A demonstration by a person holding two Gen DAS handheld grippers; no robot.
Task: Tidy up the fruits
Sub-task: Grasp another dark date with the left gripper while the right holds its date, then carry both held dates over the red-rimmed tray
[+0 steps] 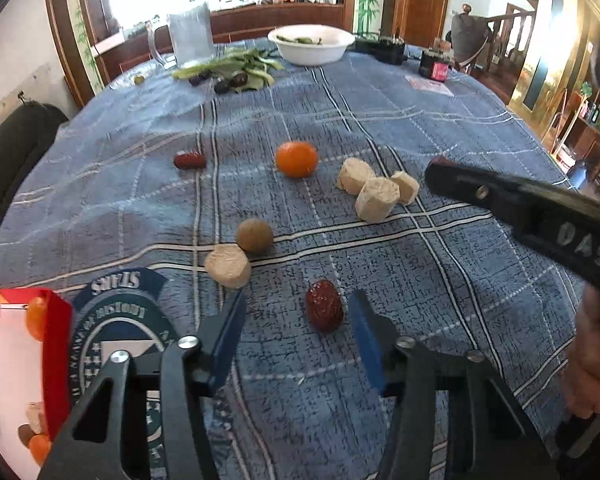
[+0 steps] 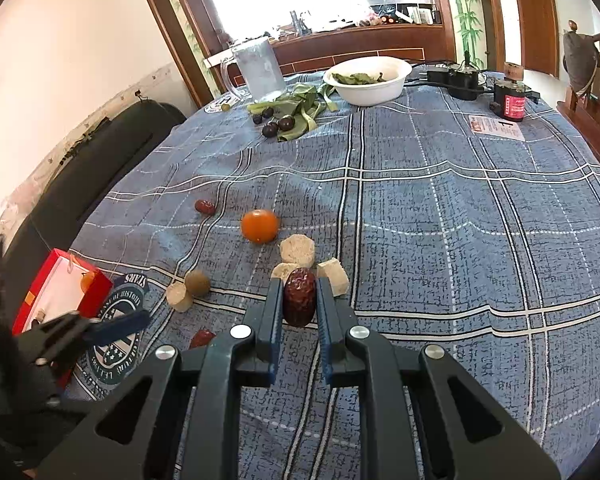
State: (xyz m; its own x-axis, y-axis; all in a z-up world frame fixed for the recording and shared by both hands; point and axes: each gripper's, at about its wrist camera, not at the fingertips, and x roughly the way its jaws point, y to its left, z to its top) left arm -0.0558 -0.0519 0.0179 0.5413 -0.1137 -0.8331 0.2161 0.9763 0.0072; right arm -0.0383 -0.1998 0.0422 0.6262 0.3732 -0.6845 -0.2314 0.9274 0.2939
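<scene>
A red date sits squeezed between the blue pads of the right gripper, which is almost closed on it, above the blue checked cloth. The date looks small, light and wrinkly, a bit soft, so a gentle pinch across its middle should hold it without squashing.

The left gripper is partly open, and a second red date lies on the cloth between its pads, nearer the right pad. I can see no pad pressing on it.

Farther out lie 1 orange, a brown round fruit, pale cut chunks and 1 more date. The red box at the left edge has fruit inside.
</scene>
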